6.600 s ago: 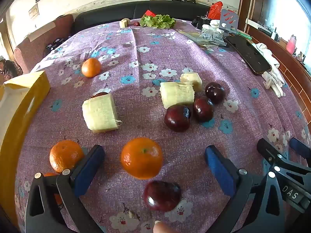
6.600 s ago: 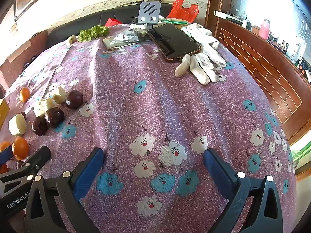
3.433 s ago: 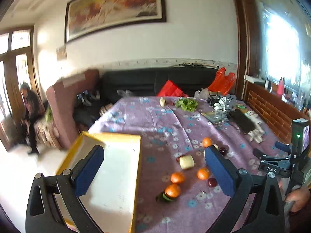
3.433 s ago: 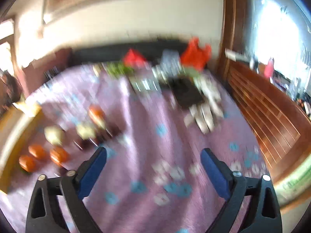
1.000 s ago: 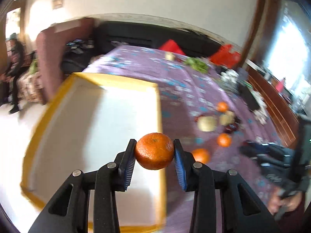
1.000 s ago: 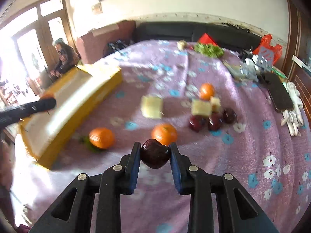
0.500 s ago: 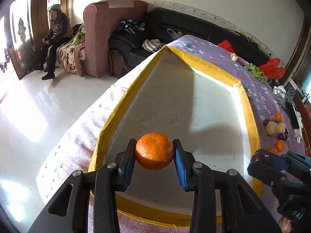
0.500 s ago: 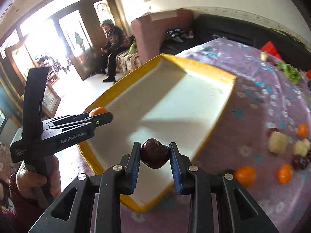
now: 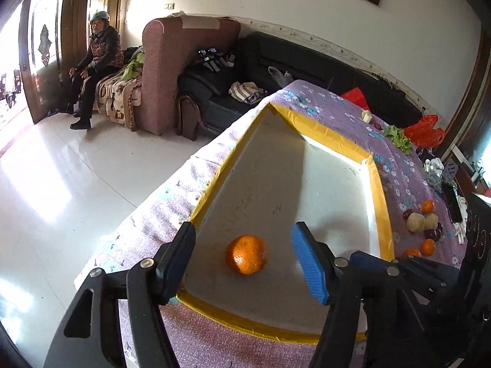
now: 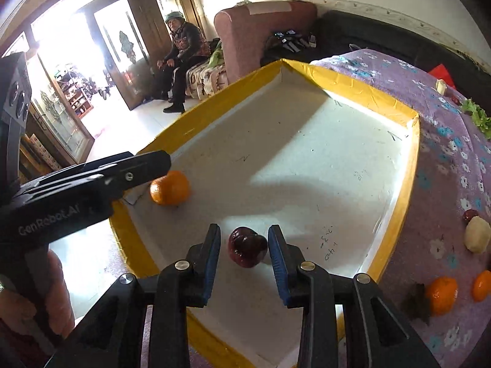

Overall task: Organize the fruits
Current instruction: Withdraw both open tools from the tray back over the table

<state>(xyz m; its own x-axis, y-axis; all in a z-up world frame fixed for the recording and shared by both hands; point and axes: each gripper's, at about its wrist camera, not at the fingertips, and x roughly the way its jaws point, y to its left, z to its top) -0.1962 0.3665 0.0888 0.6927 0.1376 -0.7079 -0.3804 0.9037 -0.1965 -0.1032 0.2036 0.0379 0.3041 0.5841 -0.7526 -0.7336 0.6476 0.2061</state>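
Observation:
A yellow-rimmed white tray (image 9: pixel 379 202) lies on the purple flowered tablecloth. An orange (image 9: pixel 247 254) rests on the tray floor between the spread fingers of my left gripper (image 9: pixel 244 253), which is open. In the right wrist view the same orange (image 10: pixel 169 187) sits near the tray's left rim (image 10: pixel 405 184). A dark red plum (image 10: pixel 247 247) lies on the tray floor between the fingers of my right gripper (image 10: pixel 244 247), which is open with small gaps on both sides.
Several oranges, plums and banana pieces (image 9: pixel 423 224) lie on the cloth right of the tray, also in the right wrist view (image 10: pixel 442 294). A sofa and armchair (image 9: pixel 190 70) stand beyond the table. A seated person (image 9: pixel 98 64) is by the door.
Both grippers have opened. The orange and the plum, held above the tray half a second ago, now rest on the tray floor.

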